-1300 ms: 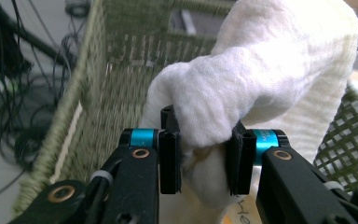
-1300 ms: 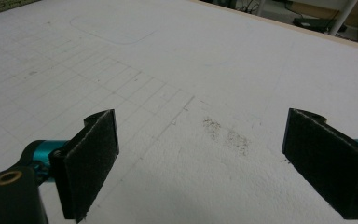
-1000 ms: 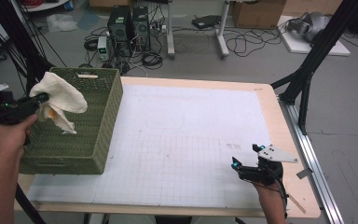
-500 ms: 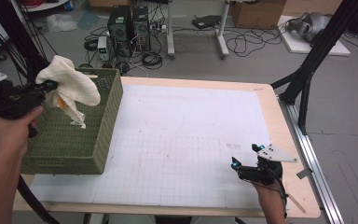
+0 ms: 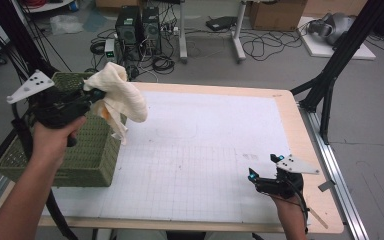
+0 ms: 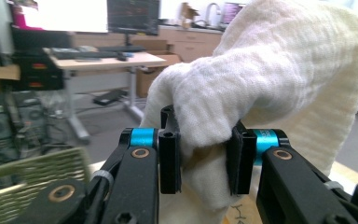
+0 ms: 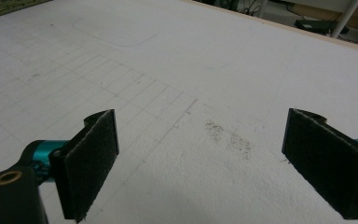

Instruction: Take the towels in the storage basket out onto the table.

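Since a second ago, my left claw (image 5: 96,95) has carried the cream cloth (image 5: 121,97) up out of the green basket (image 5: 87,150) and rightward, so it now hangs in the air over the basket's right rim and the edge of the white table (image 5: 205,150). In the left gripper view both pads (image 6: 169,161) are clenched on a fold of the cloth (image 6: 270,79), the rest draping over them. My right claw (image 5: 265,172) has stayed low at the table's near right corner, released, its pads (image 7: 91,161) spread wide above the gridded surface.
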`<state>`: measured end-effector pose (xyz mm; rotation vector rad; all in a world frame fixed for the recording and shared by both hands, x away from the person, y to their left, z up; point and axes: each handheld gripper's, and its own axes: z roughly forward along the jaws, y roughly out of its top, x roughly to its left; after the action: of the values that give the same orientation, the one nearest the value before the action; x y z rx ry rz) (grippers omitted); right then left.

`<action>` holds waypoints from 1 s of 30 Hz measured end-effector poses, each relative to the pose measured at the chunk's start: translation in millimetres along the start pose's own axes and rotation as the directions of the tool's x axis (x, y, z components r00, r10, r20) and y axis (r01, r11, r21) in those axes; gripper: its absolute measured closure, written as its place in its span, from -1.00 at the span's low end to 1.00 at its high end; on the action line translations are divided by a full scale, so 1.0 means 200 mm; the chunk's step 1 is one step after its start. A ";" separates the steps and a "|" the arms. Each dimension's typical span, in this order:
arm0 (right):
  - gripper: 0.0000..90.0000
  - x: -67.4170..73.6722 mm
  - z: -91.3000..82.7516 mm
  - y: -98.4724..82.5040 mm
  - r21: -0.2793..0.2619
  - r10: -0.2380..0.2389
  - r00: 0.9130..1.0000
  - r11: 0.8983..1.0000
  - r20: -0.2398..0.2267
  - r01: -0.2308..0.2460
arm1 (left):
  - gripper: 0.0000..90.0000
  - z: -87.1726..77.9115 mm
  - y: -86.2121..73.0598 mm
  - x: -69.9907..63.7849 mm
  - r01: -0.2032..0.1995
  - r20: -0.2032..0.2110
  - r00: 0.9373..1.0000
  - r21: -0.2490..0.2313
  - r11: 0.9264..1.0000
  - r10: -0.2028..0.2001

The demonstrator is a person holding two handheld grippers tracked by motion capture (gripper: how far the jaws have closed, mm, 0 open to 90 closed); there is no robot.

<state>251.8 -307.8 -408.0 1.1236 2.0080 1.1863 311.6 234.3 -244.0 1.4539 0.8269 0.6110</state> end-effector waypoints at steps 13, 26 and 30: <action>-0.78 0.00 0.00 0.00 0.002 -0.003 1.000 1.000 0.000 0.003 | 0.56 0.26 -0.19 -0.27 -0.035 0.154 0.988 0.091 0.995 0.021; -0.78 -0.01 0.00 0.00 0.000 -0.002 1.000 1.000 0.000 0.002 | 0.54 0.56 -0.54 -0.52 -0.052 0.283 0.959 0.240 0.969 -0.019; -0.78 -0.01 0.00 -0.01 0.003 -0.002 1.000 1.000 -0.002 0.002 | 0.53 0.65 -0.66 -0.58 -0.062 0.308 0.951 0.274 0.960 -0.027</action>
<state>251.7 -309.9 -408.9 1.1217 2.0124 1.1840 329.3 57.7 -369.4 1.7640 0.6699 0.2715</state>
